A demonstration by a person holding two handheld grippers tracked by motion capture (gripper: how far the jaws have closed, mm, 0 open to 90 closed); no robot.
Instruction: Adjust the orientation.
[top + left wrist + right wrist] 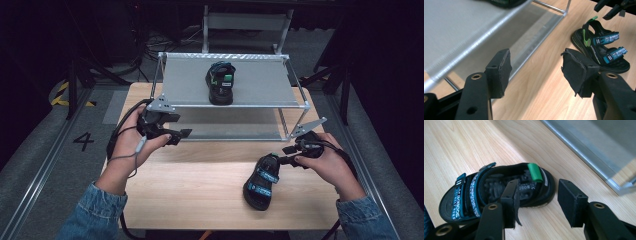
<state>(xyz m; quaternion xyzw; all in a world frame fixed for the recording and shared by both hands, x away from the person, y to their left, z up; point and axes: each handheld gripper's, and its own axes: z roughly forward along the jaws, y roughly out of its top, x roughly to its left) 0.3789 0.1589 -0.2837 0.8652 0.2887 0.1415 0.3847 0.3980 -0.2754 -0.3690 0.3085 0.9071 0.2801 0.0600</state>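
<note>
A black sandal (261, 182) with teal straps and a green heel tab lies on the wooden table (200, 195) at the front right. My right gripper (286, 155) is at its heel end, jaws apart. In the right gripper view the sandal's (474, 195) heel rim sits between the jaws of that gripper (537, 201), and the pads do not press on it. A matching sandal (220, 82) stands on the top shelf of the metal rack (260, 87). My left gripper (181, 135) hovers open and empty by the rack's front left corner. The left gripper (535, 70) faces the table sandal (600, 47).
The two-tier rack (461, 30) takes up the back half of the table, with its lower shelf (235, 131) bare. Bare wood stretches between my two hands. The right gripper's tips (614, 8) show at the top right of the left gripper view. Dark floor surrounds the table.
</note>
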